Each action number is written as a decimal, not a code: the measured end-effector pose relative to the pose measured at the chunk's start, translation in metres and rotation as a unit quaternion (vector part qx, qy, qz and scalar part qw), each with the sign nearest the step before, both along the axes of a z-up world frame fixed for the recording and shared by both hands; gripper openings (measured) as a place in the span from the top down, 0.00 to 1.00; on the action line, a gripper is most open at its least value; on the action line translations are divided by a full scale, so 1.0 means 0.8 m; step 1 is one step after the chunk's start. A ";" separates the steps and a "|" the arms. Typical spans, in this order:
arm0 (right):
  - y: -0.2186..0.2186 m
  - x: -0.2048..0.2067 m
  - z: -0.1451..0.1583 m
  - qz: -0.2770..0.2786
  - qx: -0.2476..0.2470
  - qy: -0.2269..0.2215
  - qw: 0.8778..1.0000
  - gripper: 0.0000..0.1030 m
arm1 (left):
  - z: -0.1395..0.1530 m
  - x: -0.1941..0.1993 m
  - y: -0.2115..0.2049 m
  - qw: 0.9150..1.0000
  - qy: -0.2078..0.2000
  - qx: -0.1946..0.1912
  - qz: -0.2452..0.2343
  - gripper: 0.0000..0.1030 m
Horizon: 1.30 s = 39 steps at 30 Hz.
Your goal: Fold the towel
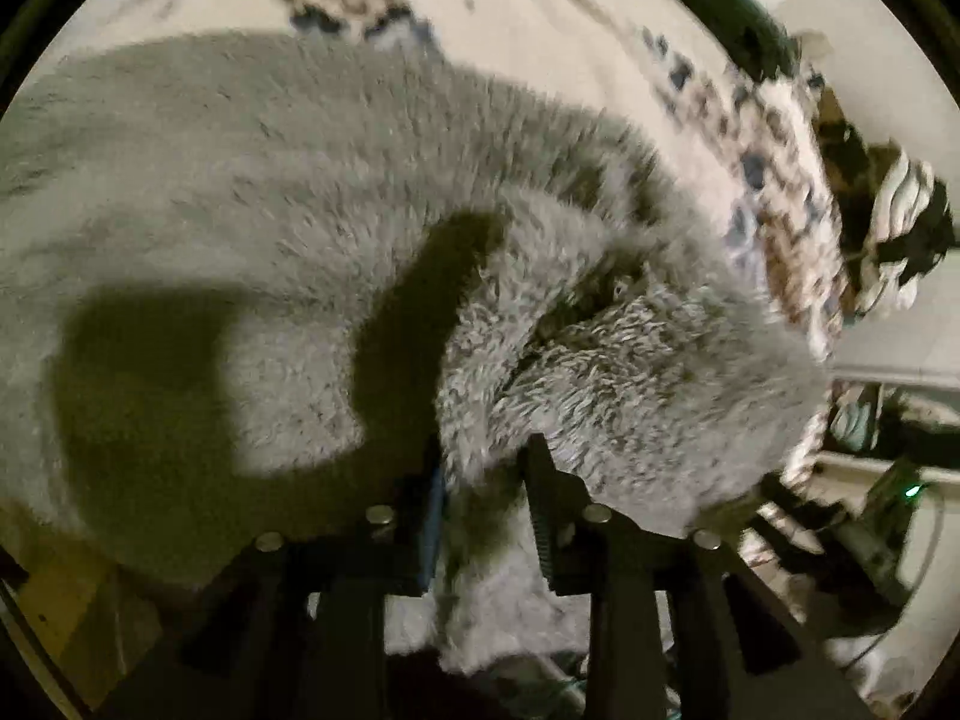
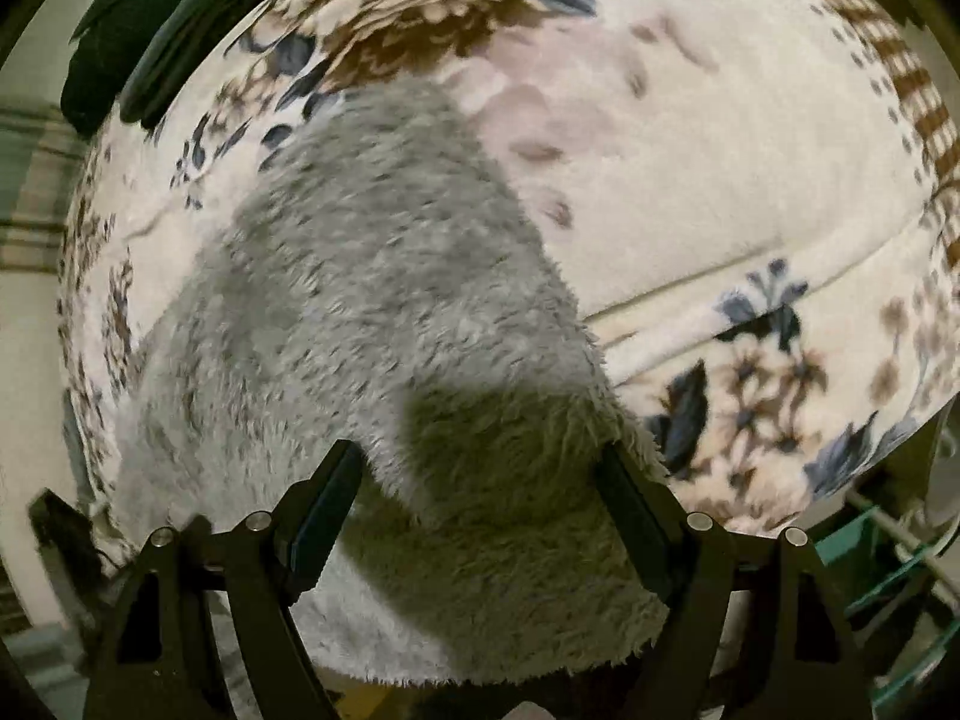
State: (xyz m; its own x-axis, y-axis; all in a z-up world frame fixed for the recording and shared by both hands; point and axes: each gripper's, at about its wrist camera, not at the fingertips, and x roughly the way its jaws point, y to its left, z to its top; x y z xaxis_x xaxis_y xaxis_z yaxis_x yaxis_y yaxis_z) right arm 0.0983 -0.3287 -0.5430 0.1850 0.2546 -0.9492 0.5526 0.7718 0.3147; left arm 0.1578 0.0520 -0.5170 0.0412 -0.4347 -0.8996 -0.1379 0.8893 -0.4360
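Observation:
A fluffy grey towel [image 1: 252, 192] lies spread over a floral blanket [image 1: 540, 18]. In the left wrist view one corner of it is lifted and bunched into a thick fold [image 1: 630, 360], and my left gripper [image 1: 486, 459] is shut on that fold, pile bulging out past both fingers. From the right wrist the same towel [image 2: 372, 276] runs away up the frame. My right gripper [image 2: 480, 456] hangs just over the towel's near end, open wide, nothing pinched between its fingers [image 2: 624, 492]. Gripper shadows fall on the pile.
The cream blanket with brown and blue flowers [image 2: 720, 150] covers the surface around the towel. A dark green object [image 2: 138, 36] lies at its far left edge. To the right in the left wrist view, the blanket's edge drops to cluttered furniture [image 1: 888, 468].

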 end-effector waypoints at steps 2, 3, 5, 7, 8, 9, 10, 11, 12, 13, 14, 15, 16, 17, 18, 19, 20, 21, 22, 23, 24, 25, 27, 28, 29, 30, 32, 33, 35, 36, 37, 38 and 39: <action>0.006 0.002 0.008 0.010 -0.003 -0.003 1.000 0.20 | 0.028 -0.005 0.005 1.000 -0.024 -0.007 0.008 0.53; 0.008 -0.001 0.013 0.012 -0.002 -0.005 1.000 0.20 | 0.041 -0.007 0.007 0.999 -0.034 -0.006 0.013 0.45; 0.010 -0.007 0.021 0.011 0.004 -0.007 1.000 0.20 | 0.059 -0.012 0.007 0.998 -0.056 -0.013 0.020 0.32; 0.014 -0.011 0.030 0.008 0.012 -0.005 1.000 0.20 | 0.055 -0.013 -0.005 0.998 -0.060 -0.005 0.008 0.32; 0.016 -0.010 0.034 0.006 0.022 -0.007 1.000 0.20 | 0.049 -0.012 -0.011 0.998 -0.055 0.001 0.001 0.32; 0.016 -0.016 0.043 0.007 0.028 -0.010 1.000 0.20 | 0.035 -0.015 -0.019 0.999 -0.046 0.012 -0.008 0.32; 0.023 -0.010 0.052 0.015 0.039 -0.017 0.999 0.20 | 0.025 -0.018 -0.024 0.999 -0.038 0.020 -0.011 0.32; 0.031 -0.001 0.061 0.028 0.042 -0.019 0.999 0.20 | 0.014 -0.022 -0.027 0.999 -0.029 0.028 -0.015 0.32; 0.045 0.013 0.072 0.054 0.047 -0.024 0.997 0.20 | 0.001 -0.030 -0.030 0.999 -0.016 0.036 -0.019 0.32; 0.057 0.023 0.086 0.083 0.049 -0.030 0.995 0.20 | -0.008 -0.039 -0.030 0.999 -0.007 0.039 -0.019 0.33; 0.079 0.042 0.099 0.128 0.039 -0.034 0.990 0.20 | -0.011 -0.047 -0.029 0.999 -0.001 0.041 -0.016 0.33; 0.104 0.062 0.110 0.181 0.018 -0.032 0.983 0.20 | -0.015 -0.059 -0.026 0.999 0.004 0.046 -0.006 0.33; 0.128 0.078 0.118 0.233 -0.001 -0.030 0.972 0.20 | -0.017 -0.067 -0.022 0.999 0.007 0.044 0.003 0.33; 0.152 0.092 0.121 0.280 -0.017 -0.030 0.959 0.20 | -0.021 -0.075 -0.018 0.999 0.011 0.038 0.015 0.34; 0.177 0.107 0.123 0.327 -0.031 -0.033 0.944 0.20 | -0.024 -0.083 -0.014 0.999 0.015 0.033 0.031 0.34; 0.205 0.122 0.121 0.378 -0.046 -0.035 0.924 0.20 | -0.026 -0.089 -0.012 0.999 0.013 0.026 0.043 0.35; 0.231 0.134 0.114 0.423 -0.064 -0.030 0.903 0.20 | -0.026 -0.094 -0.012 0.998 0.006 0.020 0.053 0.39; 0.255 0.143 0.104 0.466 -0.084 -0.019 0.881 0.26 | -0.025 -0.097 -0.011 0.998 -0.005 0.020 0.062 0.47; 0.281 0.154 0.089 0.507 -0.107 -0.009 0.855 0.41 | -0.023 -0.101 -0.008 0.997 -0.012 0.022 0.066 0.73; 0.295 0.158 0.080 0.531 -0.115 -0.002 0.840 0.53 | -0.022 -0.103 -0.006 0.997 -0.016 0.023 0.071 0.88; 0.306 0.162 0.073 0.548 -0.124 0.003 0.827 0.88 | -0.020 -0.105 -0.003 0.996 -0.020 0.022 0.081 0.88; 0.316 0.166 0.070 0.560 -0.142 0.003 0.816 0.92 | -0.017 -0.107 -0.001 0.996 -0.028 0.018 0.088 0.91; 0.325 0.166 0.080 0.564 -0.153 -0.018 0.811 0.92 | -0.003 -0.113 0.005 0.994 -0.047 0.014 0.100 0.91; 0.328 0.165 0.090 0.566 -0.154 -0.027 0.810 0.92 | 0.002 -0.117 0.007 0.993 -0.053 0.009 0.102 0.92; 0.329 0.165 0.096 0.565 -0.154 -0.032 0.810 0.92 | 0.004 -0.120 0.008 0.993 -0.055 0.008 0.104 0.92; 0.328 0.162 0.104 0.564 -0.151 -0.038 0.811 0.92 | 0.008 -0.124 0.011 0.993 -0.054 0.001 0.108 0.92; 0.327 0.151 0.118 0.572 -0.156 -0.048 0.804 0.93 | 0.010 -0.131 0.016 0.992 -0.051 -0.005 0.116 0.92; 0.326 0.146 0.122 0.576 -0.155 -0.051 0.801 0.93 | 0.012 -0.134 0.020 0.991 -0.050 -0.006 0.120 0.92; 0.323 0.135 0.134 0.581 -0.143 -0.059 0.799 0.93 | 0.014 -0.140 0.027 0.991 -0.047 -0.005 0.126 0.92; 0.323 0.131 0.139 0.585 -0.141 -0.063 0.796 0.93 | 0.014 -0.141 0.029 0.991 -0.045 -0.007 0.128 0.92; 0.324 0.128 0.143 0.589 -0.138 -0.068 0.793 0.93 | 0.014 -0.144 0.030 0.990 -0.042 -0.011 0.131 0.92; 0.325 0.126 0.145 0.592 -0.134 -0.071 0.791 0.93 | 0.014 -0.146 0.030 0.990 -0.039 -0.013 0.133 0.92; 0.326 0.125 0.144 0.593 -0.132 -0.072 0.791 0.93 | 0.013 -0.145 0.027 0.990 -0.039 -0.014 0.135 0.92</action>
State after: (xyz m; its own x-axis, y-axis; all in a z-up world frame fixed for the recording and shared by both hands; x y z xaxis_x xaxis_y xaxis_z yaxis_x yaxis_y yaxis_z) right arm 0.1980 -0.0679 -0.4274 0.0762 0.1268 -0.9890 -0.6362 0.7699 0.0497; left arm 0.0421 0.0739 -0.5069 0.2277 -0.4228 -0.8771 -0.3337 0.8124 -0.4782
